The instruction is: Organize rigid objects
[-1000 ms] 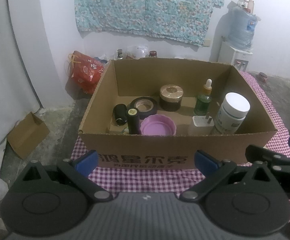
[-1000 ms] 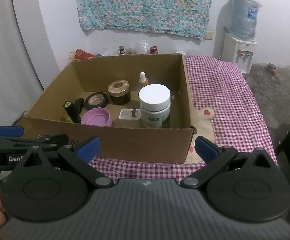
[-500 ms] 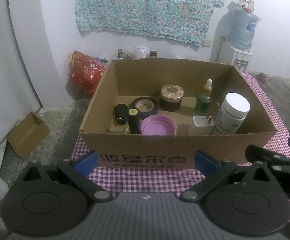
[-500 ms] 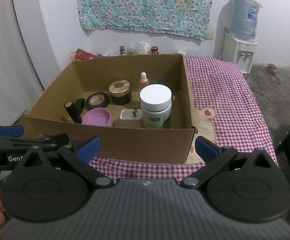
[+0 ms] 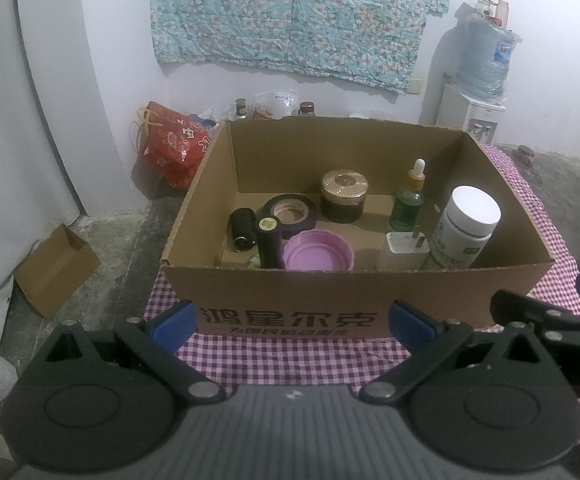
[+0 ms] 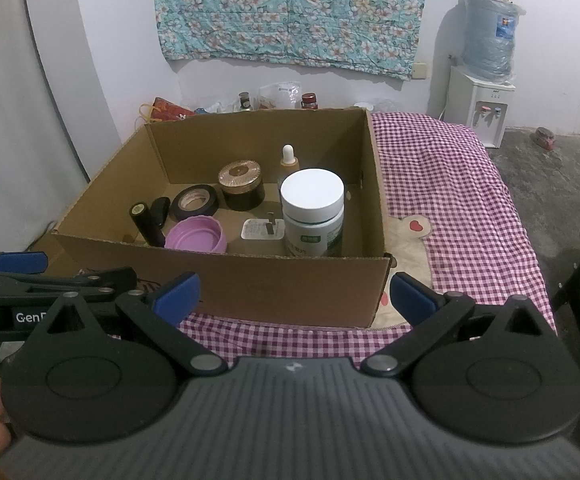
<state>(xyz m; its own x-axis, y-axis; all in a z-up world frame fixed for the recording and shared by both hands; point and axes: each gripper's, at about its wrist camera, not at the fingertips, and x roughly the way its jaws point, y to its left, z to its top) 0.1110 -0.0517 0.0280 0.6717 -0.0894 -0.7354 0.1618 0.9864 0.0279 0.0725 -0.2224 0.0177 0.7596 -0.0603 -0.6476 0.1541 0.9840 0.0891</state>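
Floral turquoise fabric (image 5: 295,16) is hanging on a pale wall behind a purple-and-white checked cloth (image 6: 449,184), where an open cardboard box (image 5: 290,292) is sitting with printed characters on its near side. Inside the box, 8 items are standing or lying: a white-lidded jar (image 5: 463,228) in the near right corner, a white plug adapter (image 5: 401,250) just beside it, a green dropper bottle (image 5: 407,204) behind, a dark jar with a gold lid (image 5: 343,196) toward the back, a roll of black tape (image 5: 290,216), a purple lid (image 5: 317,256) lying open side up, an upright black cylinder (image 5: 270,240) and another black cylinder (image 5: 242,228) lying on its side. The left gripper (image 5: 291,318) is hovering before the box's front wall, its blue-tipped jaws spread wide and holding nothing. The right gripper (image 6: 293,292) is waiting near the front right corner of the box, its jaws likewise wide apart and empty. A water dispenser (image 6: 483,92) is standing by the wall on the right, a red bag (image 5: 170,144) is leaning left of the box, and a small cardboard box (image 5: 54,268) is lying on the concrete floor.
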